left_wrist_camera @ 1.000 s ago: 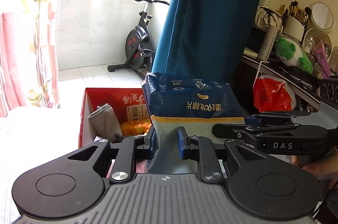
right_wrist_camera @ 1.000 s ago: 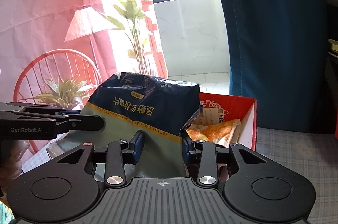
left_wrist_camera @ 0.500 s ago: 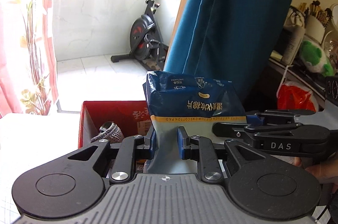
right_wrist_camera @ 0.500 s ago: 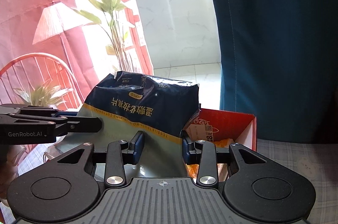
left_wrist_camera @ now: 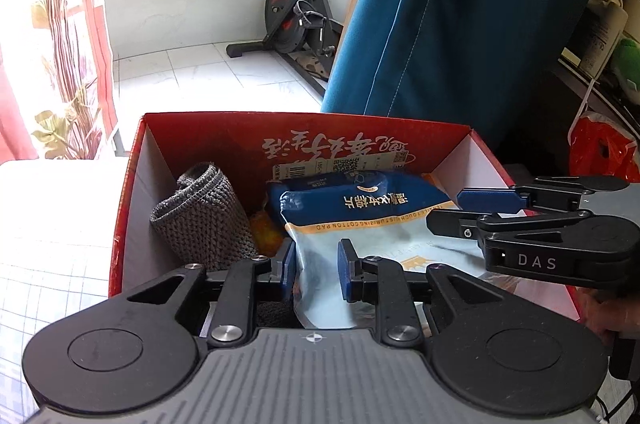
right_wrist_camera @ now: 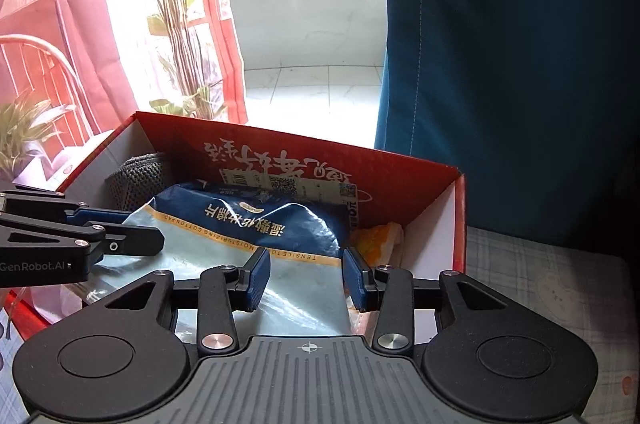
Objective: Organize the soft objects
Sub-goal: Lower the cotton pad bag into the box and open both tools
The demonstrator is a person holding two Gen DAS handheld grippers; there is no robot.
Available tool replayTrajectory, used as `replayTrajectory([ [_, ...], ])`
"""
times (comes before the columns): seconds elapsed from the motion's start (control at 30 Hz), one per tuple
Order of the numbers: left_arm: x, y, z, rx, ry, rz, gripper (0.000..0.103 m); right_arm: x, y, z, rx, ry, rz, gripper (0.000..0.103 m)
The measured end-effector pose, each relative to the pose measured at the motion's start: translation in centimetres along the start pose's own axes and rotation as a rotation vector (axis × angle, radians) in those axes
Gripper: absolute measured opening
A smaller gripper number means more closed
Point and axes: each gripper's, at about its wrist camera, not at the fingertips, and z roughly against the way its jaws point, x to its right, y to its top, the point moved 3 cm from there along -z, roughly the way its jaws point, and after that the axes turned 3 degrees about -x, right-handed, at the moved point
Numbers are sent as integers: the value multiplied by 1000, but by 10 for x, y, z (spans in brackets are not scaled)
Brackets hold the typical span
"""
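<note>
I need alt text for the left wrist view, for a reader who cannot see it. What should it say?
The left gripper holds a blue and pale cotton pad bag inside an open red cardboard box, with the right gripper reaching in from the right. A rolled grey knit cloth stands in the box beside the bag; behind are a blue curtain and an exercise bike.

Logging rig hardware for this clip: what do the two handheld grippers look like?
Both are matte black with round side discs, silver pivot bolts, a ribbed grey base and ribbed blue finger pads. The left gripper reads "GenRobot.AI" on its side; the right gripper reads "DAS".
</note>
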Motion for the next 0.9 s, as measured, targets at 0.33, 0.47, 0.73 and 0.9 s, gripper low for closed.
replayTrajectory([
  [0.33, 2, -1, 8, 23, 48, -41, 24, -20, 1, 1, 3, 91, 62, 12],
  [0.47, -4, -1, 15, 41, 76, -26, 24, -36, -10, -16, -123, 106, 103, 12],
  [0.73, 2, -2, 31, 69, 96, -66, 24, -31, -12, -25, -178, 98, 28, 14],
  [0.9, 11, -7, 42, 92, 123, -96, 24, -26, -10, 0, -68, 72, -14, 25],
])
